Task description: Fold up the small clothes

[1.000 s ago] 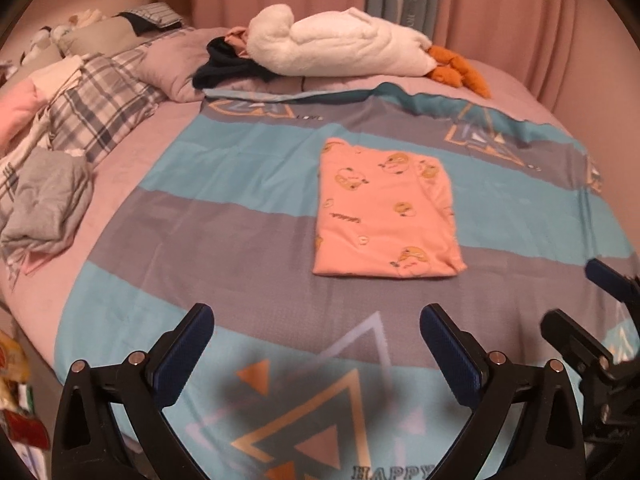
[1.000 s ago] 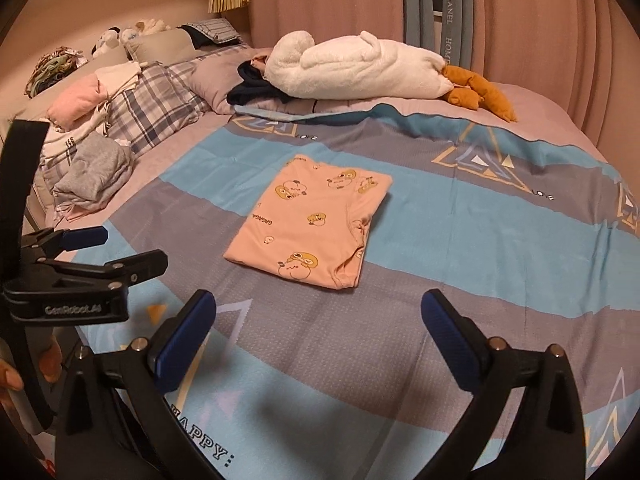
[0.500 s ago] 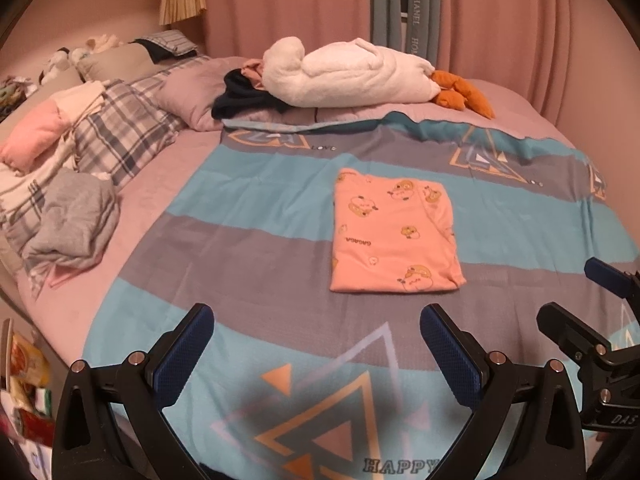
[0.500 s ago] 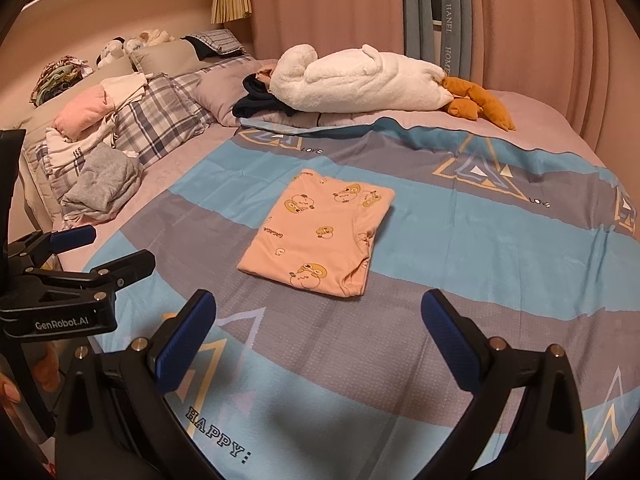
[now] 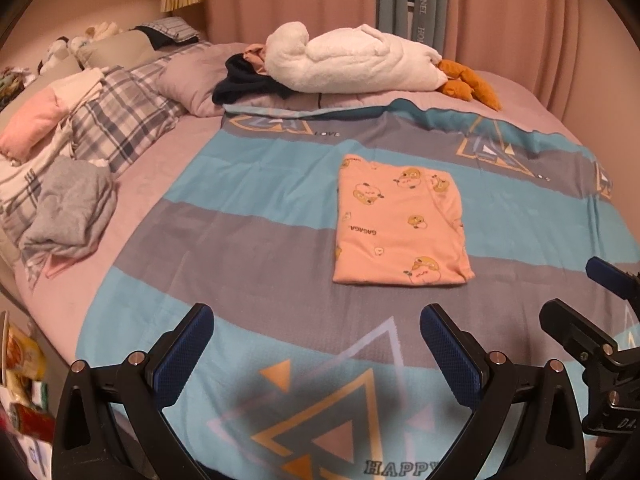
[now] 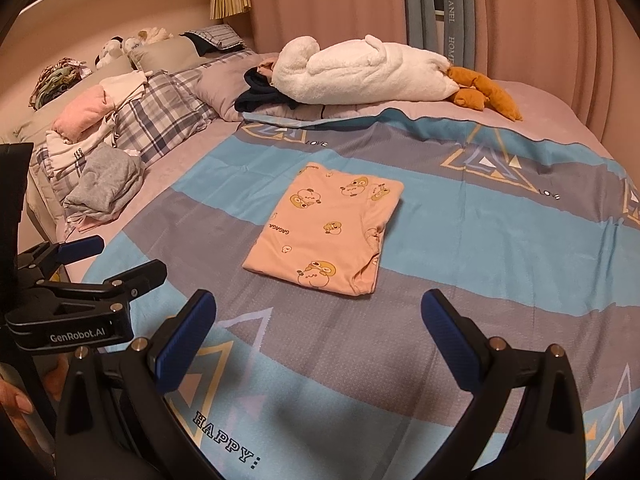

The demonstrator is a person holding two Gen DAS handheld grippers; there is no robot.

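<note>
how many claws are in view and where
2: left claw open low over the striped bedspread; right claw open beside it, both short of the folded pink garment.

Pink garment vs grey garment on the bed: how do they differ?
The pink garment is folded into a flat rectangle; the grey garment is a rumpled heap. Pink has cartoon prints, grey is plain. Pink lies mid-bed on the striped cover; grey sits at the bed's left edge by the plaid bedding. Neither gripper touches either.

pink garment (image 5: 400, 224) | cartoon-duck print | folded into flat rectangle | lying on striped bedspread (image 5: 256, 240), mid-bed
</note>
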